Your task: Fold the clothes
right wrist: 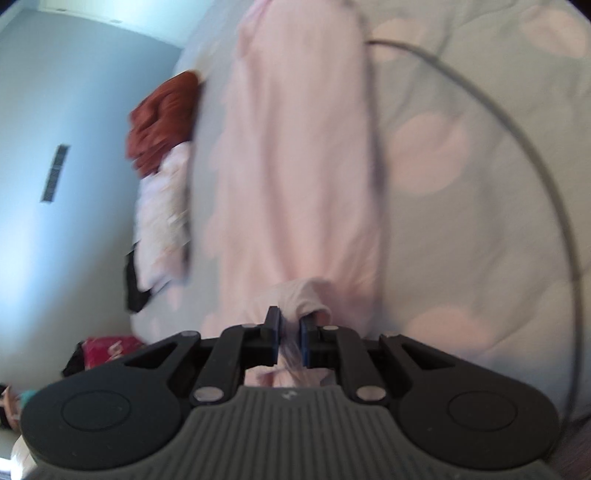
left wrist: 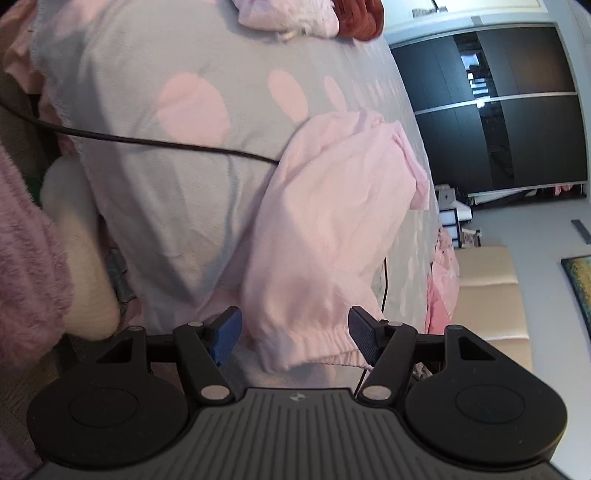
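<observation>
Pale pink trousers (left wrist: 325,229) lie on a grey bedspread with pink spots (left wrist: 166,177). Their elastic waistband (left wrist: 314,350) sits between the blue pads of my left gripper (left wrist: 295,338), which is open around it without pinching. In the right wrist view the same pink trousers (right wrist: 295,166) stretch away lengthwise. My right gripper (right wrist: 289,332) is shut on a bunched end of them. That view is blurred.
A black cable (left wrist: 147,142) crosses the bedspread and runs under the trousers; it also curves through the right wrist view (right wrist: 517,147). A red garment (left wrist: 360,18) and folded pale clothes (left wrist: 288,16) lie at the far bed edge. A dark wardrobe (left wrist: 498,110) stands beyond.
</observation>
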Demonstrator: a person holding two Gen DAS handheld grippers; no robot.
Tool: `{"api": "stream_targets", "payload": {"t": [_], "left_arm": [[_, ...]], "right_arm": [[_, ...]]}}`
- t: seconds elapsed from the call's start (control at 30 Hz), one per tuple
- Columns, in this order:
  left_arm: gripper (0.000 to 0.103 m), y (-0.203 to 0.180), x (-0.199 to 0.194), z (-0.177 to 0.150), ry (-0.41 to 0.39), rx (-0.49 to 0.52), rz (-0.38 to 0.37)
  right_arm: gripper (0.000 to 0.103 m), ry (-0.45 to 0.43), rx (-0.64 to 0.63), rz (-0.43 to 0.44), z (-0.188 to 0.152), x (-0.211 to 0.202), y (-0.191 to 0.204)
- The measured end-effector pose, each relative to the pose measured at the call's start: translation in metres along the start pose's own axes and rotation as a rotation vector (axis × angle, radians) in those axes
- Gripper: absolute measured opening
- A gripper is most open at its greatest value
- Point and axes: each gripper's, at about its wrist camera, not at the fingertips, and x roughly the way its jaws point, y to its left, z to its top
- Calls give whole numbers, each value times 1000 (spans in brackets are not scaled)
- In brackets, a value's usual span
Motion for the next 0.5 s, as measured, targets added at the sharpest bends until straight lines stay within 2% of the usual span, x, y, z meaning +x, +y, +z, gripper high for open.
{"api": "stream_targets", "payload": {"t": [0.13,0.3,0.4,0.47,0.5], "left_arm": [[60,-8,28,2,36,74,60],[58,-17,55,10,65,144,56],[23,-32,65,16,109,219,33],[12,-45,64,21,114,254,12],[9,-53,63,26,112,274,2]], "right_arm": [[13,2,-38,-40,17,-1,-13],[13,38,-79,-31,18,8,-18],[13,49,-54,-19,20,10,-23],[13,50,-40,-1,23,4,-23],[13,45,-36,12,25,1,-21]]}}
